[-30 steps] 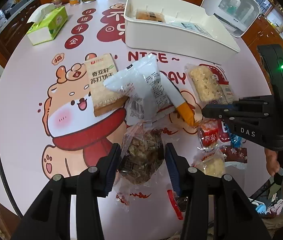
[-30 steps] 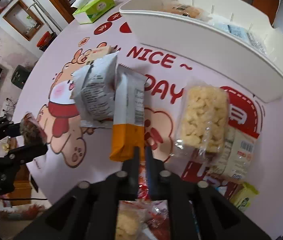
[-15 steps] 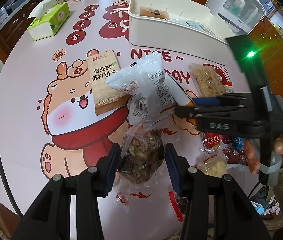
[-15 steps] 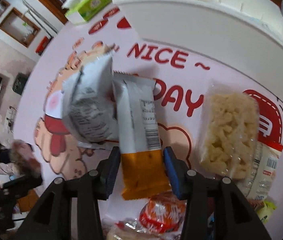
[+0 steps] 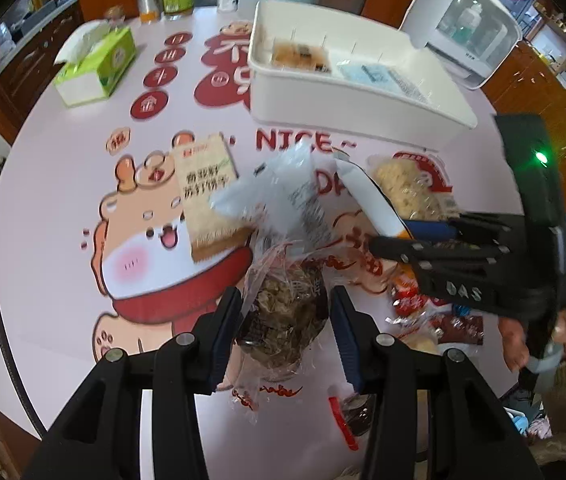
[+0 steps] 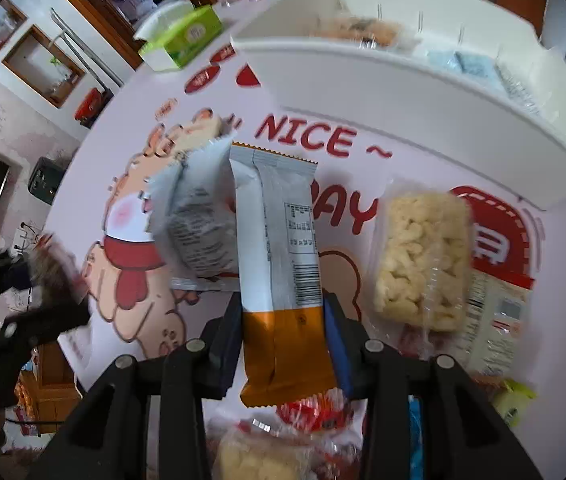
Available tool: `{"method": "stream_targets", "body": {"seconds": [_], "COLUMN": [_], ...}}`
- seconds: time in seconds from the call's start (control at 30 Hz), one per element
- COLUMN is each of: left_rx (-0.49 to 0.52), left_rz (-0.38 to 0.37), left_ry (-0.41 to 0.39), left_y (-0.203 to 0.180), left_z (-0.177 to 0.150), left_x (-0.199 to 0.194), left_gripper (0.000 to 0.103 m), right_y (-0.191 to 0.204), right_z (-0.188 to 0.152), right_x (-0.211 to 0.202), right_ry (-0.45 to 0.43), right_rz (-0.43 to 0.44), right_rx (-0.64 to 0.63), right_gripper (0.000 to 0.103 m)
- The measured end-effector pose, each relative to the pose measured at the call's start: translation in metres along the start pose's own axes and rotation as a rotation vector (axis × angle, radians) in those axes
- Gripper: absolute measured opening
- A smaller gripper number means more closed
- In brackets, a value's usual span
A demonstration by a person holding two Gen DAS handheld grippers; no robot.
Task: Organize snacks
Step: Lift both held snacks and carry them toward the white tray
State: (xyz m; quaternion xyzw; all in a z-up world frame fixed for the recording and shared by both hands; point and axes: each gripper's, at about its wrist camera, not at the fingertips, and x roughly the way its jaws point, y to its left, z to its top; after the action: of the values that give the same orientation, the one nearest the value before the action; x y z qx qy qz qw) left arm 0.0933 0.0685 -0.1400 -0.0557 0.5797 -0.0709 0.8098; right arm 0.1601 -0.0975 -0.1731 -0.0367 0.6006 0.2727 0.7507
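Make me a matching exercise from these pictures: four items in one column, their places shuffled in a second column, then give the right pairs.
Items:
1. clear bag of brown snack
2. white and orange bar
3. green tissue box
4. pale puffed snack pack

Places:
A. between the right tongs
B. on the far left of the table, away from the snack pile
C. gripped in the left tongs
D. flat on the table, in front of the white tray

Pairs: 1-C, 2-A, 3-B, 4-D
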Motion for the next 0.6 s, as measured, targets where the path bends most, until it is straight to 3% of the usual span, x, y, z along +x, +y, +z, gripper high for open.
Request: {"method": "stream_targets", "body": {"seconds": [0.3,0.6], "left_rx": [0.099,0.197], "left_rz": [0.012,0.055], "left_ry": [-0.101,-0.247], "left_y": [-0.027,-0.051], "left_z": [0.036,0.093], "left_x": [-0.036,-0.083], "left_gripper": [0.044,0.044], "right_y": [0.002,-0.001], "right_z": [-0.002,0.023], "right_x": [-0.077,-0.155], "right_ry": [-0.146,-0.298], "right_rz": [-0.052,-0.175], "right_rx": [0.032,0.045], "right_gripper": [0.038,0.039]}}
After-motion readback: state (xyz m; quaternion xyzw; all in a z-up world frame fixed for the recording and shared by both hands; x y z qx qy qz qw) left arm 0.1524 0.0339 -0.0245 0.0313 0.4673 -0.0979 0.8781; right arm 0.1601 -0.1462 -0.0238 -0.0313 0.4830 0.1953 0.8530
